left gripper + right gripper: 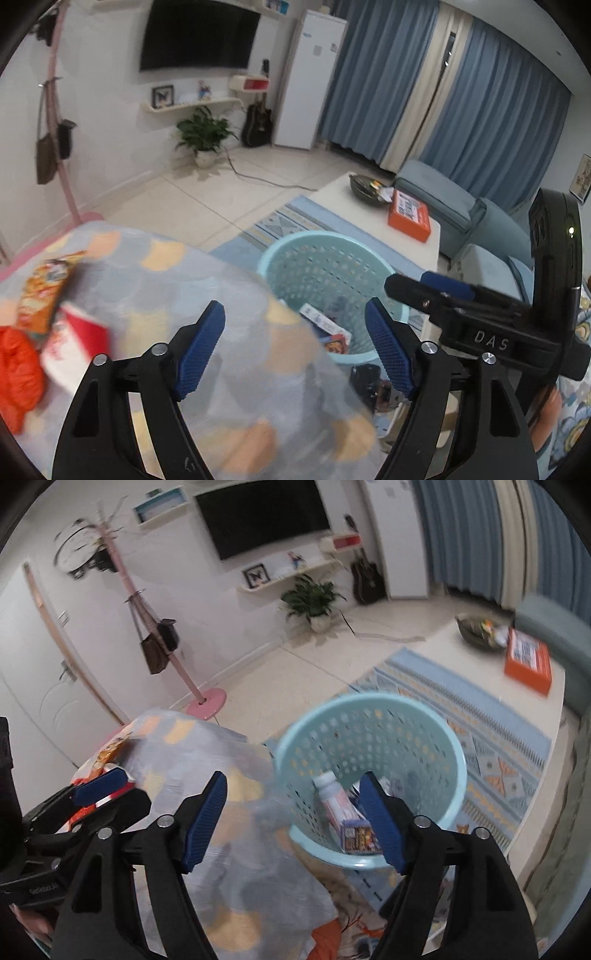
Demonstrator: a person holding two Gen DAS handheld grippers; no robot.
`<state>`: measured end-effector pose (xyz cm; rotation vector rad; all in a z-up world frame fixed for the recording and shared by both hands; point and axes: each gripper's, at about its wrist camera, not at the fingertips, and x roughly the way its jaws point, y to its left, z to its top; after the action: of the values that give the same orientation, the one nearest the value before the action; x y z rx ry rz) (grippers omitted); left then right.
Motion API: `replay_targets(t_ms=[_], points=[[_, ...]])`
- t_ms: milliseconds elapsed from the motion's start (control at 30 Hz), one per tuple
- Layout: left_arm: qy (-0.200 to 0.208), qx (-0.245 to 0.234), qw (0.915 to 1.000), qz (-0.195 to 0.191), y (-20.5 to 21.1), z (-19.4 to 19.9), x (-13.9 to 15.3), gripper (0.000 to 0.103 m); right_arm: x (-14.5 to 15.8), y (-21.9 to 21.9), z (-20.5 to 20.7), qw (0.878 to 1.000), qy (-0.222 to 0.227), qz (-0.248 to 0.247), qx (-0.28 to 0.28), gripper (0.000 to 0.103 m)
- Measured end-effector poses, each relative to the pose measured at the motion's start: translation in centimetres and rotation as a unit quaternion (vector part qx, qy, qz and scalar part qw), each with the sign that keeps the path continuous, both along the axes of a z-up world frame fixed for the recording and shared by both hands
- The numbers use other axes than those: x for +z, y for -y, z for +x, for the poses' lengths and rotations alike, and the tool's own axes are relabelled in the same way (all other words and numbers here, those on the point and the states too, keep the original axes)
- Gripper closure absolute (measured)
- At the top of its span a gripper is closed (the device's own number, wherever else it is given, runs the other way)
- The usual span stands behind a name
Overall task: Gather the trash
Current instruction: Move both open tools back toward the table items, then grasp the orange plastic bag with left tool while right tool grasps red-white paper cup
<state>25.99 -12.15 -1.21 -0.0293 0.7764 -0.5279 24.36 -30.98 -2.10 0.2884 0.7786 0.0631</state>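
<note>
A light blue perforated trash basket [284,254] [454,746] stands on the rug beside a small table with a patterned cloth [207,280] [207,753]. In it lie a white bottle [334,797] and flat printed packets [360,836] [325,325]. On the cloth lie an orange snack bag [46,288], a red and white carton [75,343] and an orange crumpled bag [16,373]. My left gripper [295,354] is open and empty above the cloth's edge. My right gripper [295,821] is open and empty over the basket's near rim.
A white coffee table [343,195] holds a dark bowl [367,188] and an orange box [408,214]. A blue sofa [461,206] stands behind it. A pink coat stand [207,698], a potted plant [312,598] and a guitar [256,123] line the wall.
</note>
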Motion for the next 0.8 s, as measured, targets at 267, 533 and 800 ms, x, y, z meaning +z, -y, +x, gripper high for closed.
replay_targets(t_ms=[267,533,800], points=[[0.045,0.086,0.9953,-0.003,-7.7,-2.0,2.7,0.022,3.6,-7.2,-0.5,0.995,0.048,-0.027,0.079,0.027],[0.051,0.188,0.9806,0.024,-16.8,-1.8,2.3,0.02,5.9,-12.6,-1.2,0.984,0.123,-0.022,0.125,0.023],[0.004,0.273,0.961,0.043,-24.9,0.4,-1.6,0.019,3.7,-18.3,2.4,0.986,0.07,-0.026,0.147,0.023]])
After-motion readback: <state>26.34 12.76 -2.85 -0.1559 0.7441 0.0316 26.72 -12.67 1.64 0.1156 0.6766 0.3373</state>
